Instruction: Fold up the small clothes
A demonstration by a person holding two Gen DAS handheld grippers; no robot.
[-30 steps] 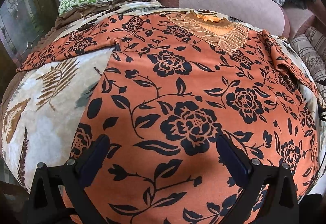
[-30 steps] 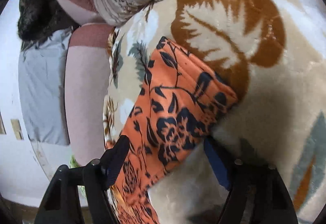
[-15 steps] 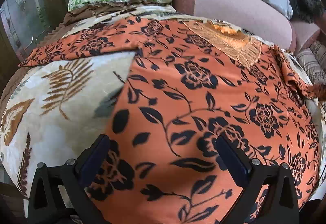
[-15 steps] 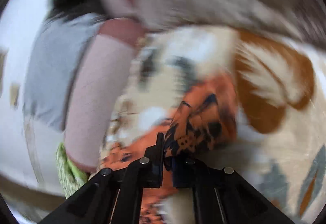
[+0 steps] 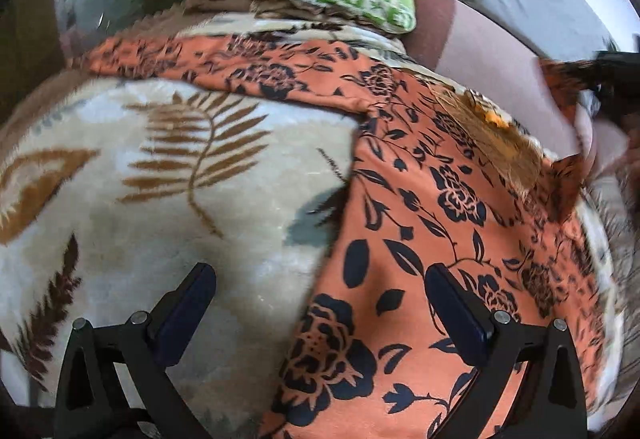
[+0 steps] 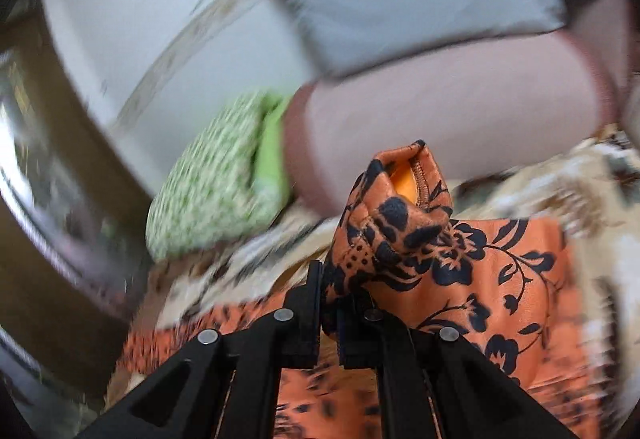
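So your right tool (image 6: 329,315) has gone from straddling the sleeve end (image 6: 394,215) a second ago to being clamped tight on it. In the right wrist view the cuff is bunched up just above the jaws at centre frame, lifted clear of the blanket, with the sofa back (image 6: 440,107) and green pillow (image 6: 208,199) sweeping past all blurry behind it. Looks like you're mid-swing, carrying that sleeve in over the body of the top.

Your left tool (image 5: 320,315) is spread wide with nothing in it, hovering at the bottom of its frame right over the side edge of the orange floral top (image 5: 420,239), one finger above the leaf-print blanket (image 5: 180,179) and the other above the fabric. A second ago it sat squarely over the shirt, so you've slid it sideways toward that edge.

The top itself lies flat on the blanket, the other sleeve stretched out to the upper left. First sleeve fold is underway, I'd say; the rest isn't started.
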